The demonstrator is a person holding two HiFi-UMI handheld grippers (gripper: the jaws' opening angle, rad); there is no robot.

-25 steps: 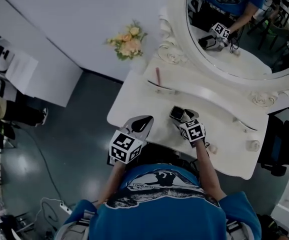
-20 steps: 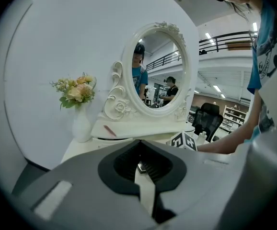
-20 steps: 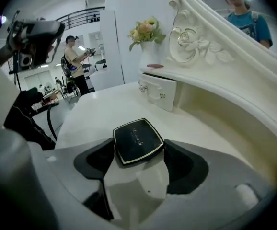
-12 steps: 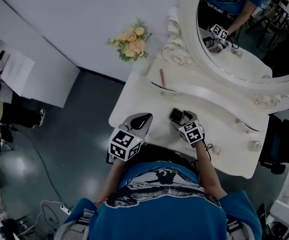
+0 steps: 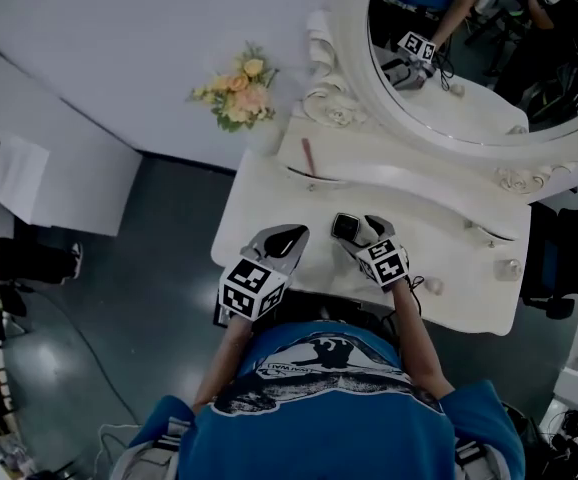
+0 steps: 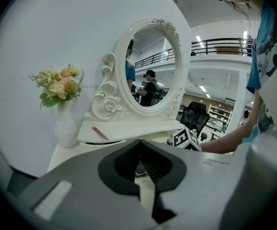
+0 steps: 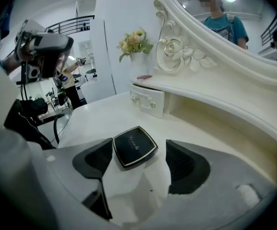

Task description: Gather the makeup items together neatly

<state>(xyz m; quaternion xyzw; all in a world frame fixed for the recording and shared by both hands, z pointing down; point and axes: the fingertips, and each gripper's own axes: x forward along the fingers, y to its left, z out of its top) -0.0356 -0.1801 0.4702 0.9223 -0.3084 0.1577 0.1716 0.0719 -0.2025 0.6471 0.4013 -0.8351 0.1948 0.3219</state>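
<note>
A black square compact [image 7: 134, 146] lies flat on the white dressing table [image 5: 259, 193], between the jaws of my right gripper [image 7: 139, 152]. Those jaws have just been opening: the left pad is at the compact's corner and the right pad stands clear of it. From above, the compact [image 5: 346, 227] sits at the right gripper's [image 5: 359, 228] tips, near the table's front edge. My left gripper [image 5: 291, 234] hovers at the front left edge, jaws shut and empty [image 6: 139, 145]. A pink stick [image 5: 309, 155] lies on the raised shelf.
A white vase of flowers [image 5: 231, 96] stands at the table's back left, beside an oval mirror [image 5: 469, 58] in an ornate frame. A small round item [image 5: 434, 285] and a small jar [image 5: 509, 267] sit at the table's right end. A black chair [image 5: 559, 268] stands beyond.
The left gripper has edged a little forward at the table's front edge. The right gripper stays over the compact. The head view has shifted slightly.
</note>
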